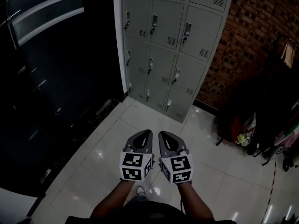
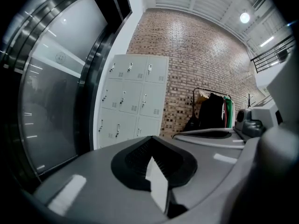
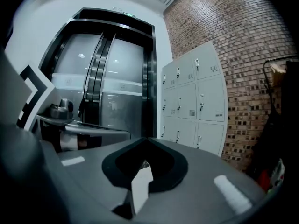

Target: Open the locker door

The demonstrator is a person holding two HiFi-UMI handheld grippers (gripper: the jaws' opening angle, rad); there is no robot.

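From the head view I see my left hand-held gripper (image 1: pixel 145 135) and my right hand-held gripper (image 1: pixel 163 136) side by side and near me, just apart, both pointing toward the far grey locker bank (image 1: pixel 173 45). Each gripper's own view shows what the head view does not: the two jaws pressed together at the tip with nothing between them, so both are fully closed and empty. The locker bank stands far ahead, well apart from both tips, and every door I can see is closed, each with its small handle and vent slots. The head view shows only its lower rows. The gripper views show the whole bank against the brick wall (image 2: pixel 201 55), with three rows of doors that I can make out. The pale glossy tile floor (image 1: pixel 117 148) lies between me and the lockers. To the left is a dark glass door (image 1: pixel 51 69) in a black frame. Far right, the left gripper view shows a clothes rack (image 2: pixel 212 108) hung with dark garments. The head view shows only bags (image 1: pixel 243 129) and dark shapes on the floor there, too dim to tell apart.
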